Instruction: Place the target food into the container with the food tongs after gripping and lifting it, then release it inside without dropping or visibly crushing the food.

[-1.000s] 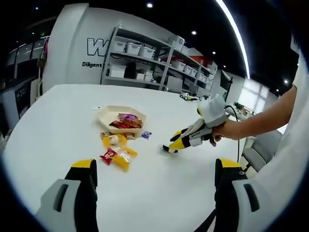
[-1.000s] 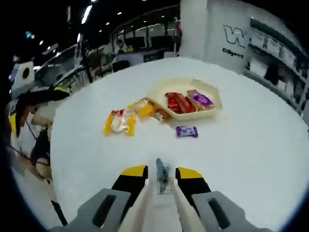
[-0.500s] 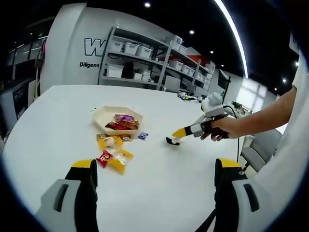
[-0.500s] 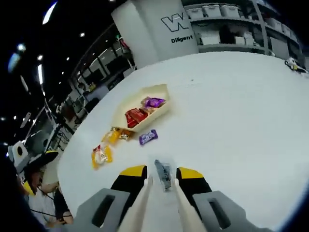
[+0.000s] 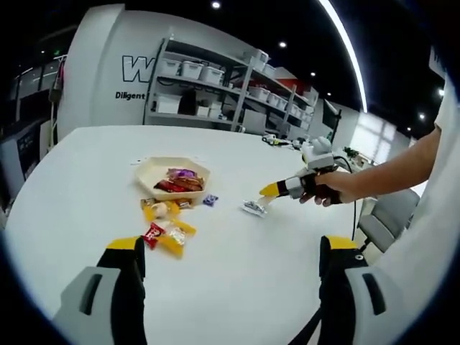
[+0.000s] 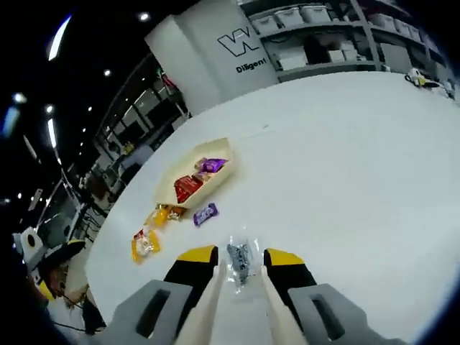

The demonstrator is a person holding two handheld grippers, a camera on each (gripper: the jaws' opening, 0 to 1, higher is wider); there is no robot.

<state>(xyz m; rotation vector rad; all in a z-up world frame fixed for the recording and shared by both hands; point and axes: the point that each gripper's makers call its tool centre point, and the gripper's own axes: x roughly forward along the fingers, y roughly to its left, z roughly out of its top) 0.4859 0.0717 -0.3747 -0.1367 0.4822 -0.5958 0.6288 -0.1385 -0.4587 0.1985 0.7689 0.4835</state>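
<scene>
**Clear-wrapped snack rides the tongs above the bench**

A small clear-wrapped sweet (image 6: 241,260) hangs pinched between the pale tips of the food tongs (image 6: 233,305), lifted just off the white bench (image 6: 359,180) and well short of the cream tray (image 6: 188,176) it appears bound for. The right claw (image 6: 240,264) is squeezed onto the tong arms, which is what keeps the tips closed on the wrapper; the hold looks light, the packet showing no obvious flattening, though the wrapper is too small to judge closely. Seen from the left gripper view, a person's hand (image 5: 327,188) carries that claw low and angled down, so the sweet (image 5: 254,207) sits close above the surface, presumably so that a slip would cost little. The tray (image 5: 147,171) already holds red and purple packets, while loose yellow and red snacks (image 5: 165,228) and a purple sweet (image 5: 210,200) lie scattered just beside it on the bench, probably awaiting their turn. The left claw (image 5: 231,259) waits spread wide and empty above the near side of the bench, clear of the carry. What remains, by the look of it, is the trip across to the tray and a gentle release inside.
</scene>
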